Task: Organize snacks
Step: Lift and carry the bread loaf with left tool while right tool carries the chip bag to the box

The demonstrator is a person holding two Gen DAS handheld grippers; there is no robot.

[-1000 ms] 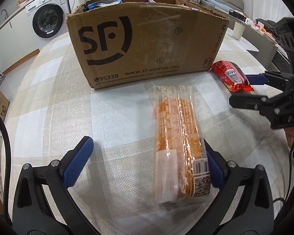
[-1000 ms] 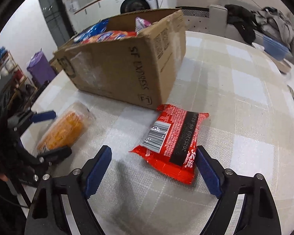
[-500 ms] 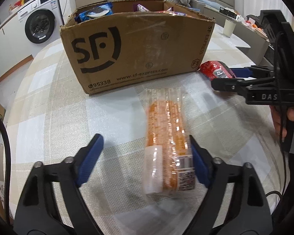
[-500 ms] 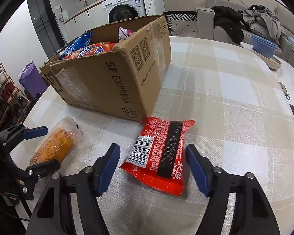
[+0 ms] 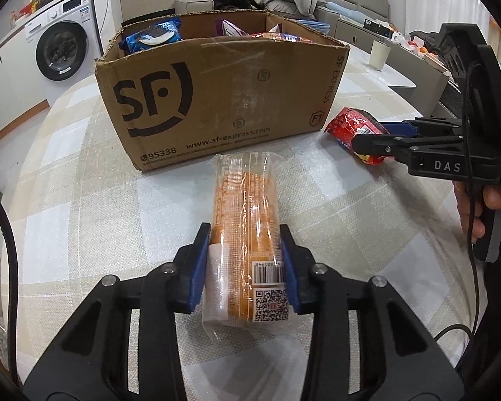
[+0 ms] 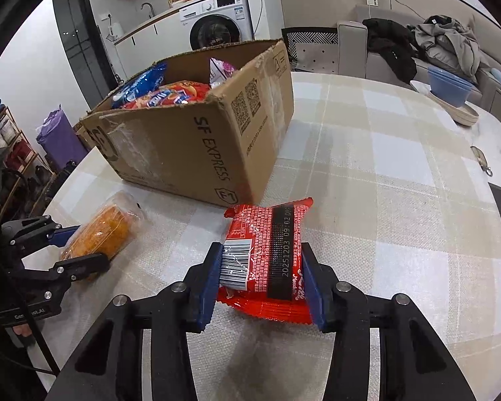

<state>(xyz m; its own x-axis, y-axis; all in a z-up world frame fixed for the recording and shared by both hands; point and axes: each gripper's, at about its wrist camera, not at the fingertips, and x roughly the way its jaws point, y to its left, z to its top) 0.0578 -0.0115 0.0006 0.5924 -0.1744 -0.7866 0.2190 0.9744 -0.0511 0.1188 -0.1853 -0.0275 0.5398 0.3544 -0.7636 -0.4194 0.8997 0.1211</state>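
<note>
A long clear-wrapped pack of orange crackers (image 5: 245, 193) lies on the checked tablecloth in front of the cardboard SF box (image 5: 223, 100). My left gripper (image 5: 245, 234) is shut on its near end, blue pads pressing both sides. To the right, by the box's corner, a red snack packet (image 6: 267, 227) sits between the pads of my right gripper (image 6: 260, 250), whose jaws are closing and squeeze the packet's sides. The box (image 6: 190, 147) holds several snack bags. The right wrist view also shows the left gripper (image 6: 87, 245) on the orange pack (image 6: 107, 230).
The round table (image 6: 384, 200) runs wide to the right of the box. A blue bowl on a plate (image 6: 451, 87) and keys (image 6: 481, 158) sit near its far right edge, a white cup (image 5: 379, 55) behind. A washing machine and a sofa stand beyond.
Both pairs of jaws came in from wide open: the left onto the orange cracker pack, the right onto the red packet. Both packs stay where they were on the cloth.
</note>
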